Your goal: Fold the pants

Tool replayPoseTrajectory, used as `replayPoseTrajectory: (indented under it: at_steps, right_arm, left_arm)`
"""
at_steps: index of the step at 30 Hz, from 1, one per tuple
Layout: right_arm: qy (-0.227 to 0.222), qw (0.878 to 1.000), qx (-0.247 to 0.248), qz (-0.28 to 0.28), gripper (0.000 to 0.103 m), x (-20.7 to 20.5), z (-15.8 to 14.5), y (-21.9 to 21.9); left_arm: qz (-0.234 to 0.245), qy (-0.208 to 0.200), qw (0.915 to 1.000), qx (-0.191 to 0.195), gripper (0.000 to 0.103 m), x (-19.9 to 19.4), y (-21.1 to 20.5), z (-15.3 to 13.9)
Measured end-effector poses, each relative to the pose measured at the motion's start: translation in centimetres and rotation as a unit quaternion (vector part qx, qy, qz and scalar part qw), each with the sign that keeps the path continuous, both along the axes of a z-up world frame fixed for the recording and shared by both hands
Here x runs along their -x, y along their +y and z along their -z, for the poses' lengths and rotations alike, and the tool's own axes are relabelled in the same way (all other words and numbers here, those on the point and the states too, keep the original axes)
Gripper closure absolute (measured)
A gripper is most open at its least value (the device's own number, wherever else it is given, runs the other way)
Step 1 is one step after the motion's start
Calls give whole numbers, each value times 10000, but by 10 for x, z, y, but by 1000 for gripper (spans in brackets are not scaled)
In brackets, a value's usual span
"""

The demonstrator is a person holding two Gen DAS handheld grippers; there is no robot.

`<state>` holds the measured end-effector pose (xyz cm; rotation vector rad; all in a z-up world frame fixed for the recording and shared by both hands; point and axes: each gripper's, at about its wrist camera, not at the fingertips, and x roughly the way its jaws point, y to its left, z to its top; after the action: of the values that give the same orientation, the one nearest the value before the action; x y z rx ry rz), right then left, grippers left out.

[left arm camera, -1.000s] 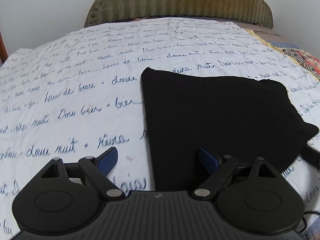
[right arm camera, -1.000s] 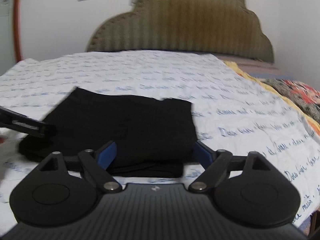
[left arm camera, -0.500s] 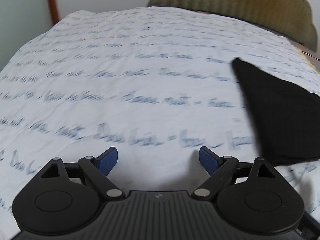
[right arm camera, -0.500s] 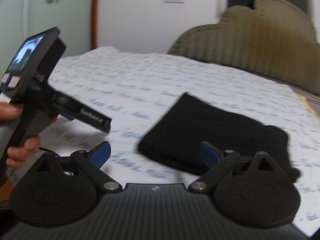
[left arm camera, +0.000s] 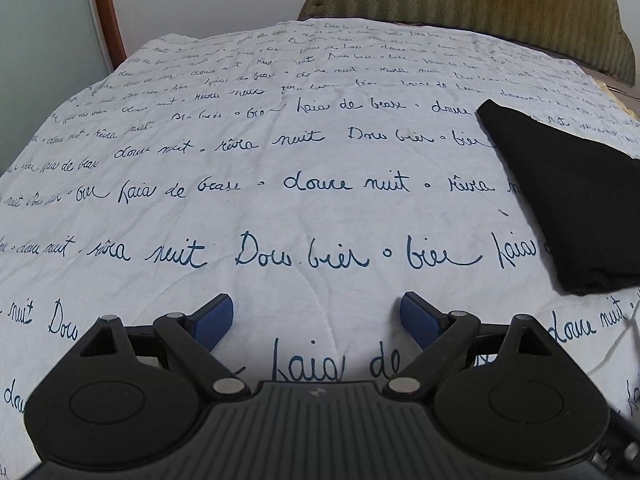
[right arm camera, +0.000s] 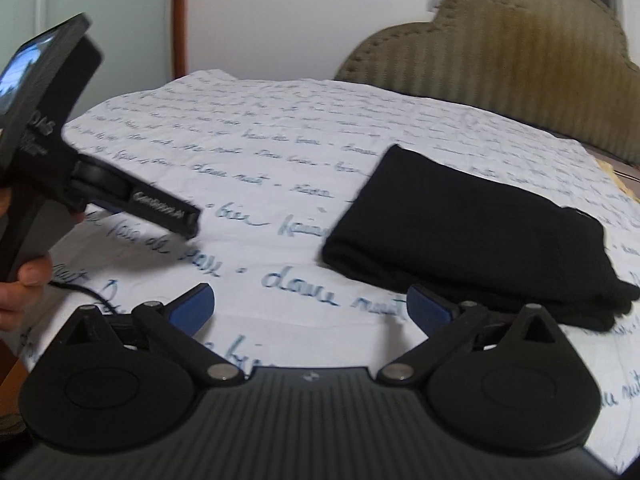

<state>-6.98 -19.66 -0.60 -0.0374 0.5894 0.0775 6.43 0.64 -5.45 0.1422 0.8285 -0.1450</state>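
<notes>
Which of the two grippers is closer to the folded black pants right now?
The right gripper: the pants lie just beyond its right-side finger. The left gripper faces bare bedsheet, with the pants off to its right. Both are open and empty.

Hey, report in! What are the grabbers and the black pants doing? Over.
Left gripper open, empty. Right gripper open, empty. Black pants folded on bedsheet, untouched. Nothing in the way.

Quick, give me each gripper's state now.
Left gripper: open, holding nothing, above the bedsheet.
Right gripper: open, holding nothing, near the folded pants.
</notes>
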Motion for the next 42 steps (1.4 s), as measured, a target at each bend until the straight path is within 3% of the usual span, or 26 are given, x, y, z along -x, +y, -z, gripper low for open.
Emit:
replayPoseTrajectory:
  at_steps: [11, 32, 42]
  right_arm:
    - [-10, 9985, 8, 550, 0, 5, -2, -24]
    - [104, 9901, -90, 1396, 0, 36, 6, -64]
    - [37, 9894, -66, 1451, 0, 49, 4, -70]
  left_arm:
    - [158, -80, 9998, -52, 12, 7, -11, -5]
    - [1074, -67, 9941, -158, 11, 45, -68, -9]
    - [1249, -84, 9919, -222, 11, 58, -82, -9]
